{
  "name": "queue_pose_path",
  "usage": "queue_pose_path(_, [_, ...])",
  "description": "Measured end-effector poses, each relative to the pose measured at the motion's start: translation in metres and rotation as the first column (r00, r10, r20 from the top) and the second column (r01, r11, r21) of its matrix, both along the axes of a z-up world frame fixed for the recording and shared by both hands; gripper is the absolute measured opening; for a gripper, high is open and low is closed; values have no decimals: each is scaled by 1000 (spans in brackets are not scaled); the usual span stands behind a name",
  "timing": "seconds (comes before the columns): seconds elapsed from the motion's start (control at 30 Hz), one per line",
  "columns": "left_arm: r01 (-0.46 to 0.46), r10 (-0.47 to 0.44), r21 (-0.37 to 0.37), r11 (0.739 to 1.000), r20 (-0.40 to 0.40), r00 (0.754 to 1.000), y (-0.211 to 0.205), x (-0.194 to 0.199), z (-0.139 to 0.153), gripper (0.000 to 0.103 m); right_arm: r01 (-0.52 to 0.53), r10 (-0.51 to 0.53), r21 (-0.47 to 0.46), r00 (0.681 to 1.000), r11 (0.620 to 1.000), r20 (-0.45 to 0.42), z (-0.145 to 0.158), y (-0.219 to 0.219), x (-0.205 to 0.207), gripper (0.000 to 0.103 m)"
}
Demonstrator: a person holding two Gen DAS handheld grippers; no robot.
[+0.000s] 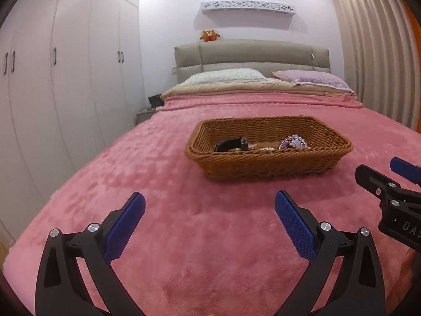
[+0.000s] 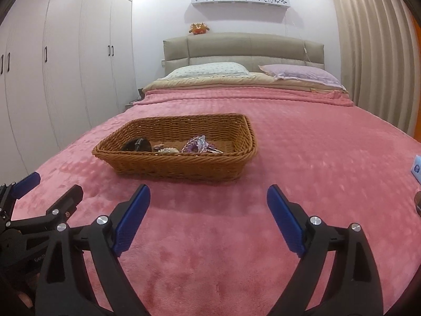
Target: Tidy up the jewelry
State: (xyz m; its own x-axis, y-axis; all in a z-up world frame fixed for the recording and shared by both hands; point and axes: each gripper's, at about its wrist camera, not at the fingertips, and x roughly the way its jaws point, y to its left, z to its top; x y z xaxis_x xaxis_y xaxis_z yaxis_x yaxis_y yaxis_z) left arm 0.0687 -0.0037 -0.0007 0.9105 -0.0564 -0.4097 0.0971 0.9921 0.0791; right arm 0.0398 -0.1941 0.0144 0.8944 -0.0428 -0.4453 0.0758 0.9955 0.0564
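Observation:
A brown wicker basket (image 1: 265,164) stands on the pink bed cover; it also shows in the right wrist view (image 2: 173,164). Inside lie a black band-like item (image 1: 229,144), a purple beaded piece (image 1: 293,142) and small pale pieces between them; the right wrist view shows the black item (image 2: 138,144) and the purple piece (image 2: 196,143). My left gripper (image 1: 210,205) is open and empty, short of the basket. My right gripper (image 2: 208,197) is open and empty, in front of the basket's right end.
The pink blanket (image 1: 184,237) covers the bed. Two pillows (image 1: 226,76) and a padded headboard lie at the far end. White wardrobes (image 1: 65,65) line the left, curtains the right. A small blue-white box (image 2: 417,169) sits at the bed's right edge.

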Motion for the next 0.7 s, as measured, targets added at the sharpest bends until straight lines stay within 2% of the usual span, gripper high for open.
queue_pose_path(0.13, [-12, 12, -19, 1000, 27, 1000, 6, -6, 3, 95, -2, 2, -23, 1000, 1000, 5, 0, 6, -1, 86])
queue_pose_path(0.33, [-21, 23, -10, 1000, 139, 990, 1, -27, 14, 95, -8, 9, -51, 1000, 999, 13, 2, 13, -5, 86])
queue_pose_path(0.7, [-14, 13, 0, 1000, 149, 989, -2, -28, 17, 95, -13, 13, -39, 1000, 999, 0, 2, 11, -4, 86])
